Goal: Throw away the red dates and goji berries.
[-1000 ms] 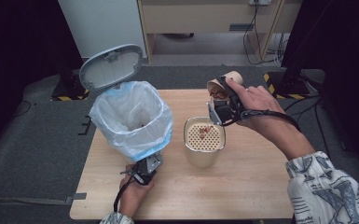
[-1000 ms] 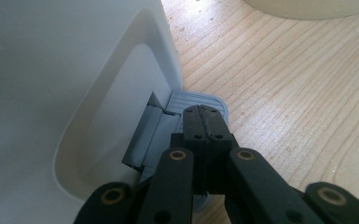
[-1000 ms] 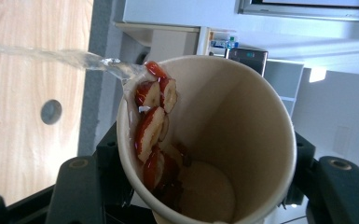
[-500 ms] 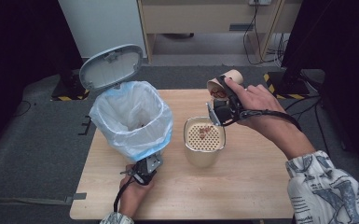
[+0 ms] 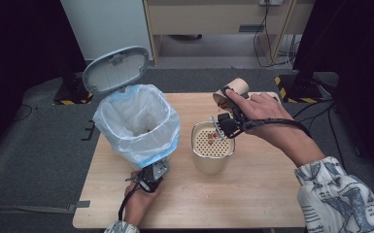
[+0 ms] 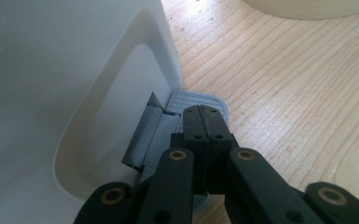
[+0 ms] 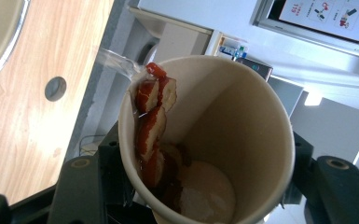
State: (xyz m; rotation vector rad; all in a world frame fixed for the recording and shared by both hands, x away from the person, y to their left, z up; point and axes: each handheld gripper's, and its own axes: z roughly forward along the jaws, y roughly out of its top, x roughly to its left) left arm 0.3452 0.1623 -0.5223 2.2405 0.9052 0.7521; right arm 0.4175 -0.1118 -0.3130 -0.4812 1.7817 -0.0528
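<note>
Right gripper (image 5: 222, 127) is clamped on a tan paper cup (image 7: 214, 140), tipped over the beige strainer container (image 5: 212, 151), liquid trickling out while red fruit slices (image 7: 151, 116) cling near the rim. Left gripper (image 6: 204, 122) is fully closed, pressing the grey pedal (image 6: 200, 100) of the white lidded bin (image 5: 136, 124). Pour looks mostly done; dumping the slices looks left.

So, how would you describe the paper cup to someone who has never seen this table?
On the light wooden table, look right of the white pedal bin with the plastic liner, just behind the beige container with the perforated insert. There the right gripper holds a tan paper cup tilted. It alone holds red fruit slices and liquid running from its rim.
</note>
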